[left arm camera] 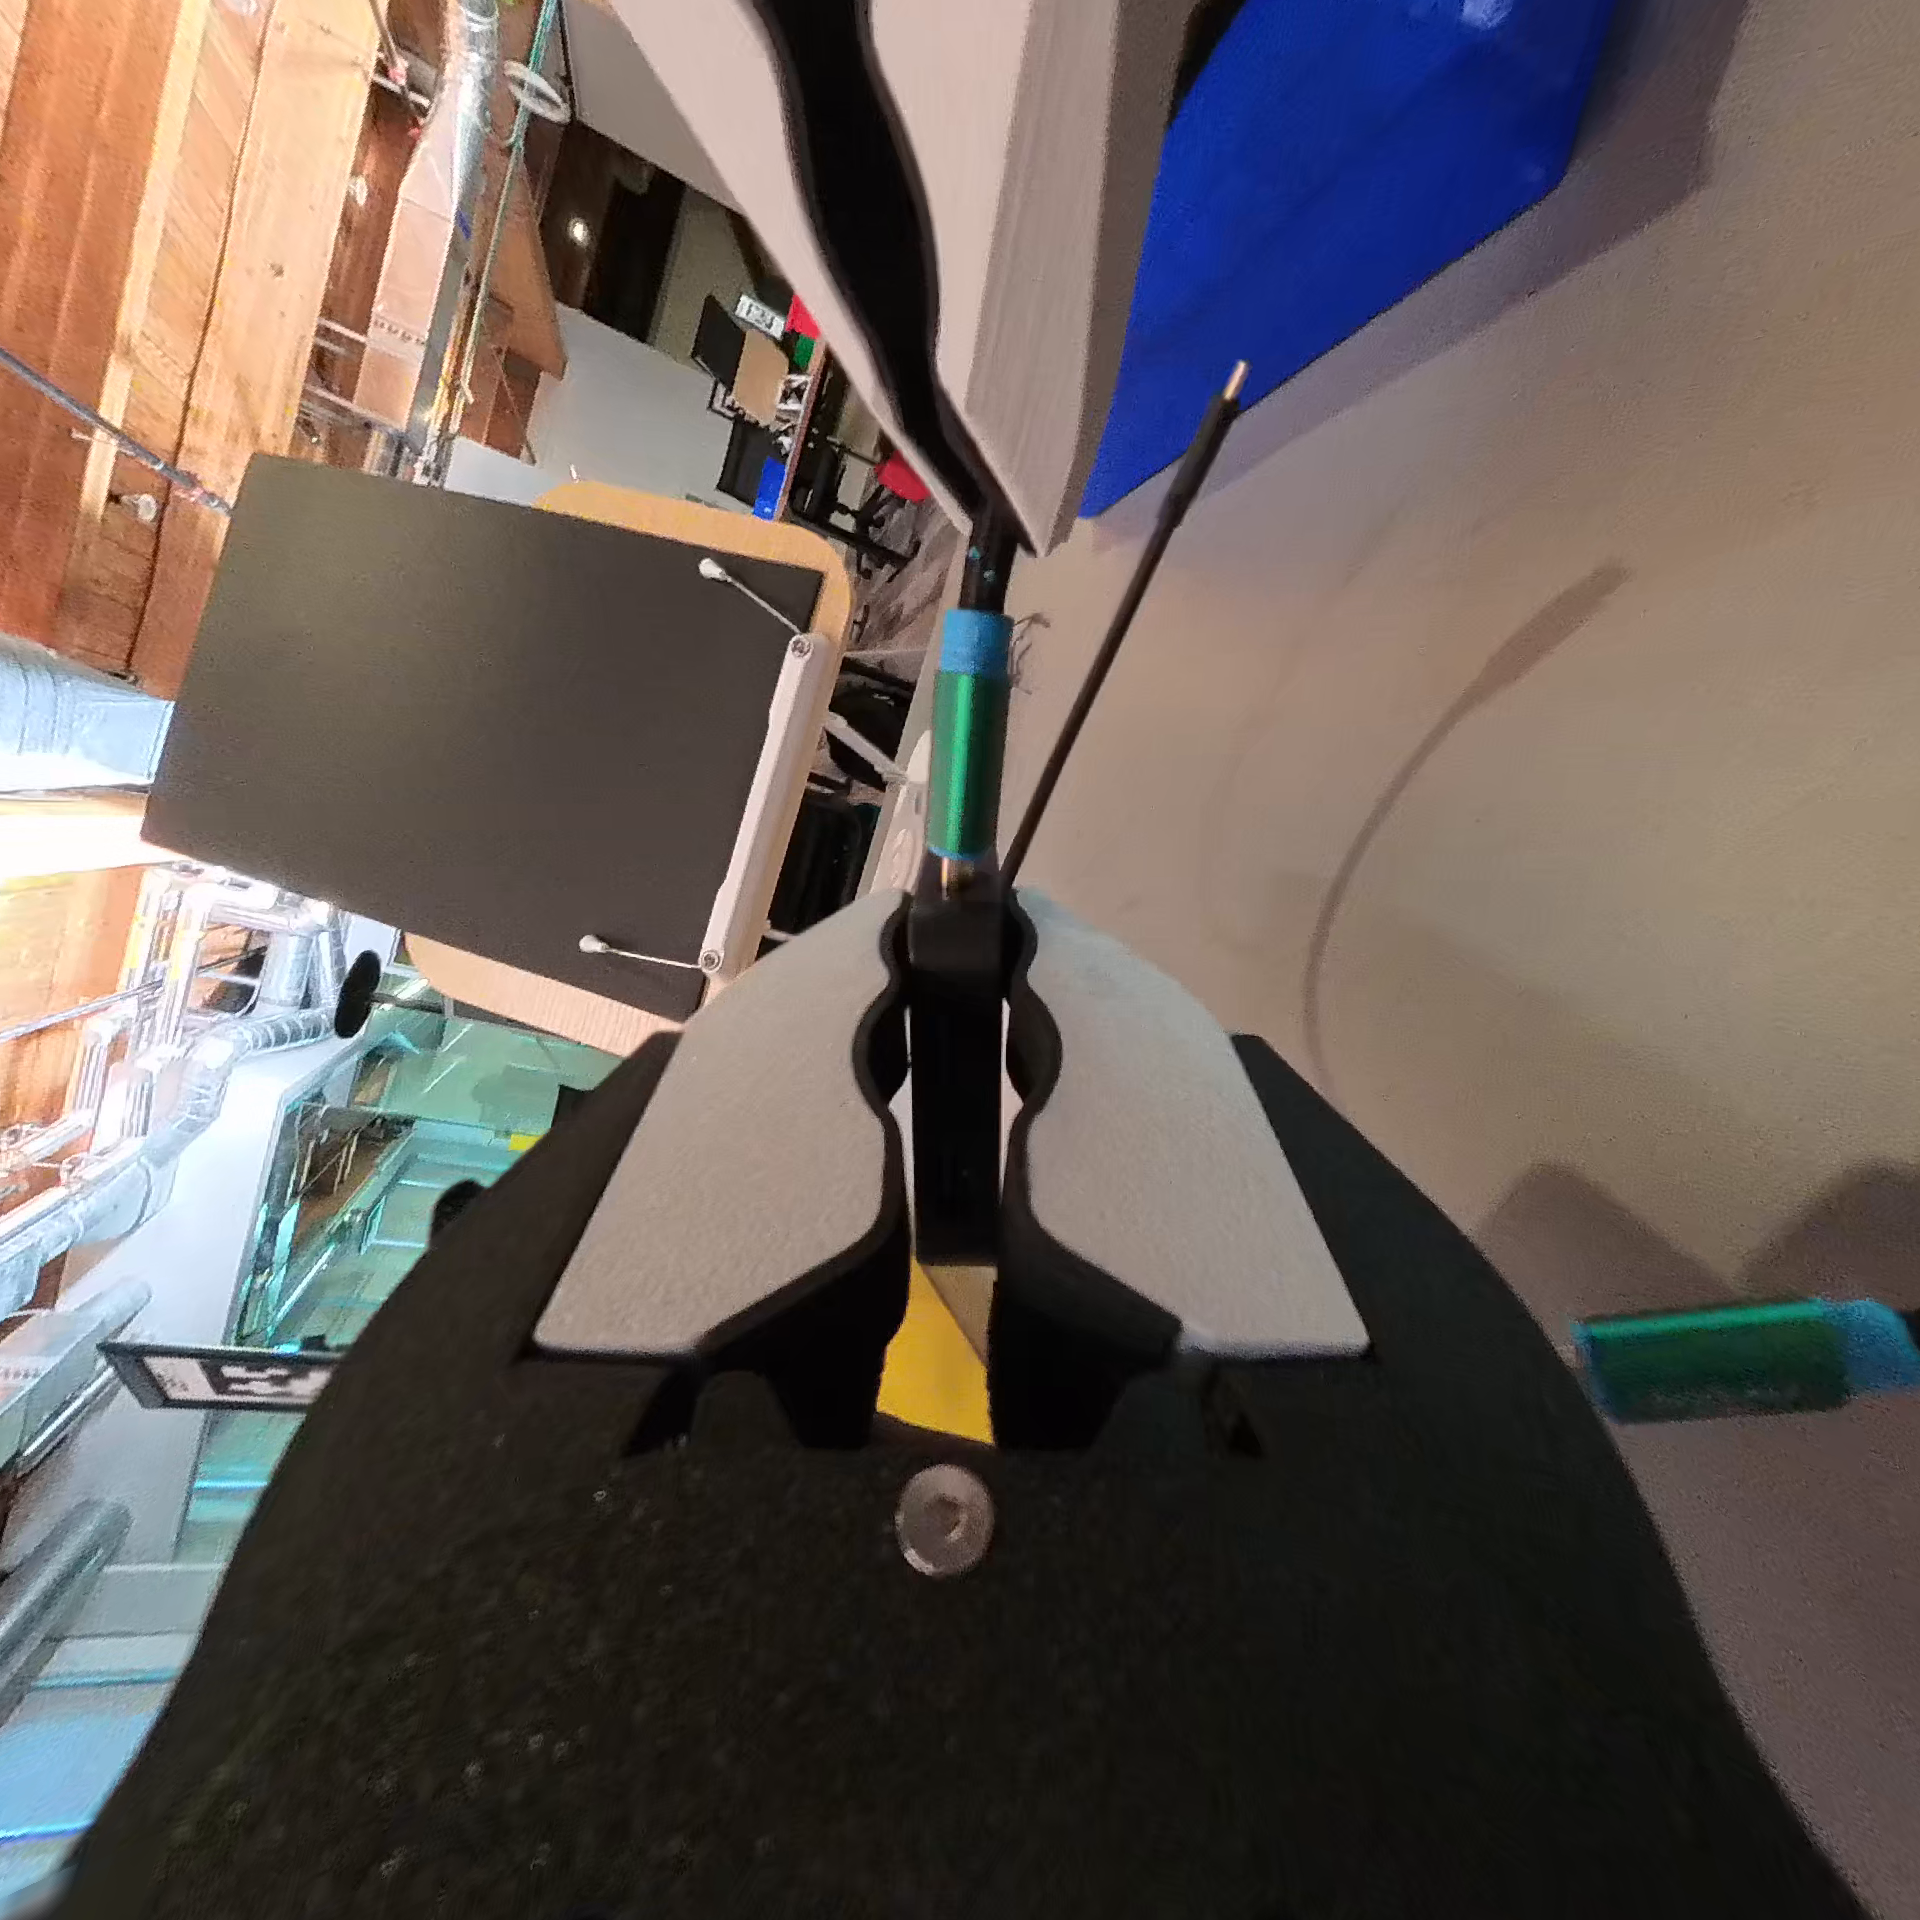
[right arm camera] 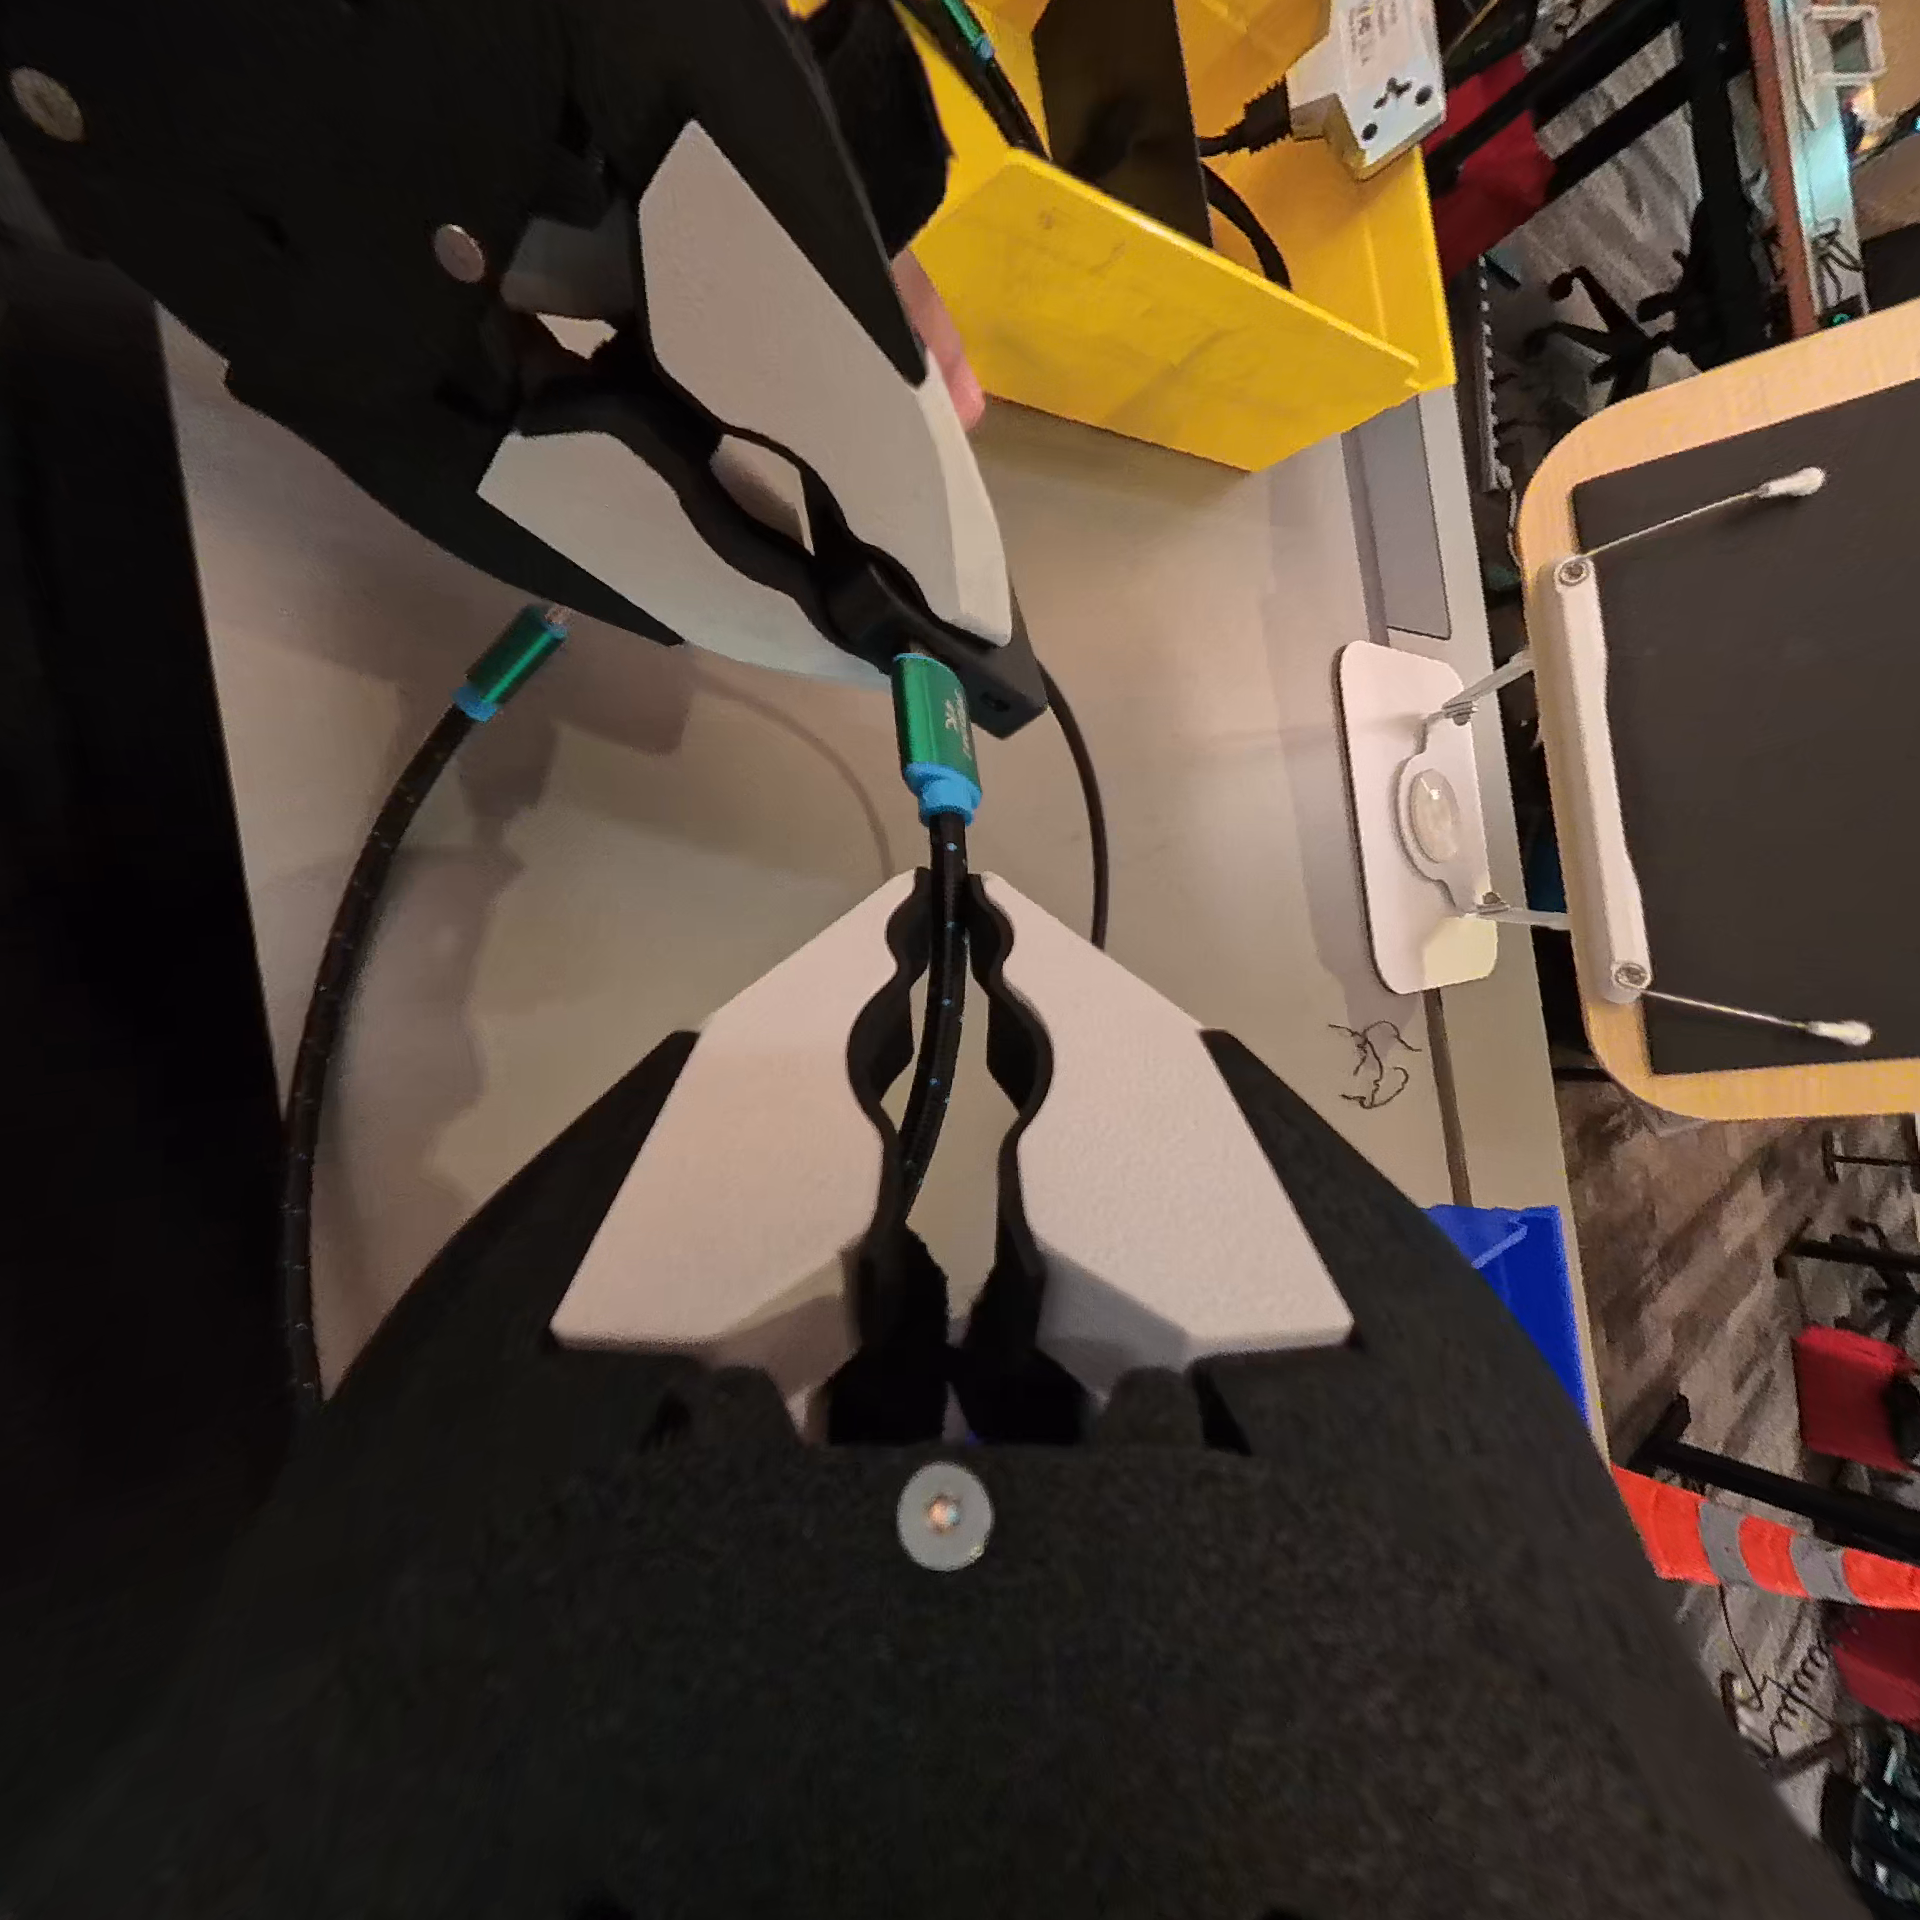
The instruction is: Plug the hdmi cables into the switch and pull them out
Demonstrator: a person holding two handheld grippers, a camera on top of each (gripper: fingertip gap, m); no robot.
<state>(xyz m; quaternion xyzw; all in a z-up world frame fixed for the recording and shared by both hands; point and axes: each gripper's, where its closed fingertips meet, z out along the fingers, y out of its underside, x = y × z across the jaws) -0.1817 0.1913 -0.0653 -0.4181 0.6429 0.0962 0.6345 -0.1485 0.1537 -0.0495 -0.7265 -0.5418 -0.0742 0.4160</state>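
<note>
- HDMI plug [right arm camera: 937, 730], green shell with blue strain relief, sits with its nose at or in the black switch [right arm camera: 997, 691]; we can't tell how deep it's seated.
- Switch is clamped in our left gripper [right arm camera: 883, 613], jaws closed on its body, above the table [right arm camera: 1174, 644].
- Our right gripper [right arm camera: 948, 894] is closed on the braided cable [right arm camera: 940, 997] just behind the plug.
- Key relation: the plug's long axis runs straight along the right gripper's fingers, switch at the far end, so insert/pull looks like a push or draw along that line; the right gripper is nearer.
- Second green plug [right arm camera: 511, 665] lies loose on the table to the left.
- Yellow bin [right arm camera: 1143, 312] sits far side.
</note>
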